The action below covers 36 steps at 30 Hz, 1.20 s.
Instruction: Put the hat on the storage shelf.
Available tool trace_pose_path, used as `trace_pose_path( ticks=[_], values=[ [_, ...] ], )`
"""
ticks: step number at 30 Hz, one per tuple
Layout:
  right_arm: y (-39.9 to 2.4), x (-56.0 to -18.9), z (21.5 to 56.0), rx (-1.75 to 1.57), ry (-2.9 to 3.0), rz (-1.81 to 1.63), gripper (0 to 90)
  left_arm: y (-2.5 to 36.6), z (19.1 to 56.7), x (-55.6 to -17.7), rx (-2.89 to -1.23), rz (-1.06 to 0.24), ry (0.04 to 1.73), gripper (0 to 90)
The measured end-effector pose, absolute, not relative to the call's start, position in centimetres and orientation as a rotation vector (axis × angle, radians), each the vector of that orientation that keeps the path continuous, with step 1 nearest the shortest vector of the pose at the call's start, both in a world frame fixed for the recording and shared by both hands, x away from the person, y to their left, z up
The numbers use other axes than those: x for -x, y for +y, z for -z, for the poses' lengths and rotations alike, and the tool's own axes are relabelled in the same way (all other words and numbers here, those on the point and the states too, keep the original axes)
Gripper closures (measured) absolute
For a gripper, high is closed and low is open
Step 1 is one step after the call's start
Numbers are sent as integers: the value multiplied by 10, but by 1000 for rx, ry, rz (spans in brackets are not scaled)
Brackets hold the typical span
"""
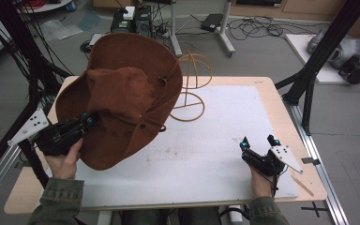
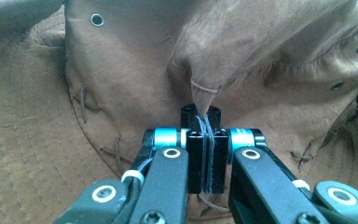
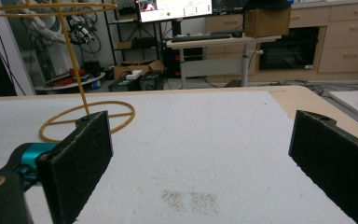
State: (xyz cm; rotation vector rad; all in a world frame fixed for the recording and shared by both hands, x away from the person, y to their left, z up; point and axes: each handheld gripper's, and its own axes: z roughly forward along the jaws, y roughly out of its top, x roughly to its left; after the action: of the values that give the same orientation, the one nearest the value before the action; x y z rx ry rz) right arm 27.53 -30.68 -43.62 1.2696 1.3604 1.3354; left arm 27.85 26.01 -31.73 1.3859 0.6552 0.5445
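Observation:
A brown wide-brimmed hat (image 1: 122,98) hangs in the air over the table's left side, tilted up, partly hiding a yellow wire hat stand (image 1: 191,86). My left gripper (image 1: 90,120) is shut on a fold of the hat's crown; in the left gripper view the jaws pinch the brown cloth (image 2: 205,100) tight. My right gripper (image 1: 258,141) rests open near the table's front right, nothing between its black pads (image 3: 81,154). The stand's round base (image 3: 87,120) and upright rod sit ahead of it to the left.
A white mat (image 1: 206,145) covers most of the wooden table (image 1: 281,108). Black frame posts (image 1: 326,51) stand at the right and left. Cables, boxes and desk legs lie on the floor beyond the table's far edge.

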Motion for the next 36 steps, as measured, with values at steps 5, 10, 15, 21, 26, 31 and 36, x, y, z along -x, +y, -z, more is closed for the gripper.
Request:
trace_pose_path(
  ticks=[5, 10, 15, 21, 26, 31, 36],
  values=[
    [-307, -275, 435, -1269, 1357, -1336, 53, 244, 302, -298, -1388, -558, 627, 890],
    [-308, -276, 435, -1256, 1358, -1339, 53, 223, 284, -321, -1395, -564, 595, 889],
    [-309, -277, 436, -1260, 1367, -1343, 53, 204, 266, -347, -1384, -559, 574, 889],
    [-310, -279, 436, -1268, 1361, -1353, 53, 172, 244, -384, -1402, -551, 549, 889],
    [-311, -281, 437, -1275, 1361, -1361, 53, 142, 225, -414, -1382, -537, 516, 889],
    [-311, -282, 438, -1280, 1367, -1375, 53, 119, 210, -440, -1390, -524, 482, 889],
    [-311, -283, 439, -1281, 1383, -1373, 53, 113, 215, -456, -1435, -508, 497, 888]
  ],
)
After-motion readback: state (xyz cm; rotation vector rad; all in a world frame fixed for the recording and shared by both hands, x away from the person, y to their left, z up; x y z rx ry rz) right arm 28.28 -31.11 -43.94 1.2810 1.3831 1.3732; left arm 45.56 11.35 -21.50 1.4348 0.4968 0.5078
